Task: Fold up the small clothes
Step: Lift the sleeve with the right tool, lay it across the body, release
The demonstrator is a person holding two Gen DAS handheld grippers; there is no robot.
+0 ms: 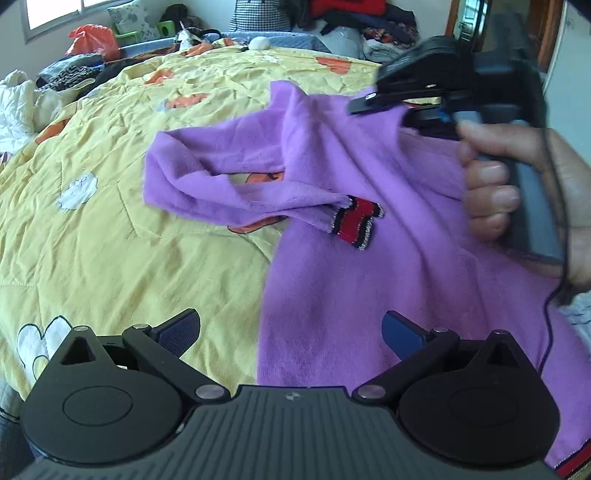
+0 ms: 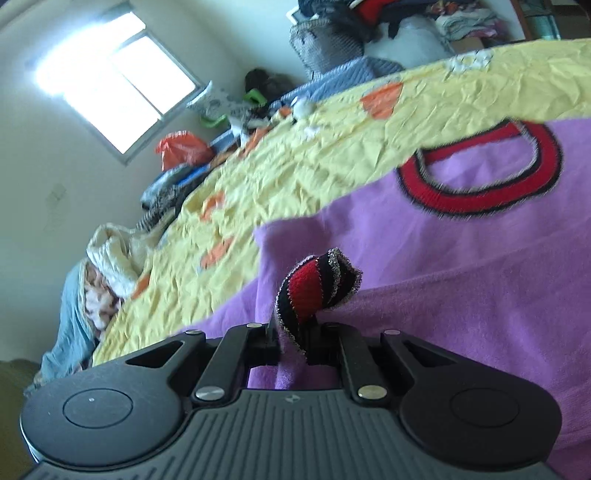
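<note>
A purple sweater [image 1: 369, 258] lies spread on the yellow bedspread [image 1: 110, 221]. One sleeve is folded across the sweater's body, its red and black striped cuff [image 1: 356, 221] resting on the purple cloth. My left gripper [image 1: 291, 325] is open, with its fingers on either side of the sweater's near edge and nothing pinched. My right gripper [image 2: 295, 341] is shut on the other striped cuff [image 2: 317, 291], with that sleeve trailing under it. In the left wrist view, a hand holds the right gripper [image 1: 364, 103] above the sweater's far right part. The red collar [image 2: 480, 173] shows beyond the held cuff.
An orange plastic bag [image 1: 94, 40] and dark clothes sit at the bed's far left. A heap of clothes [image 1: 351, 22] stands behind the bed. White bedding [image 1: 16, 103] is bunched at the left edge. A thin cable [image 1: 550, 314] hangs from the hand.
</note>
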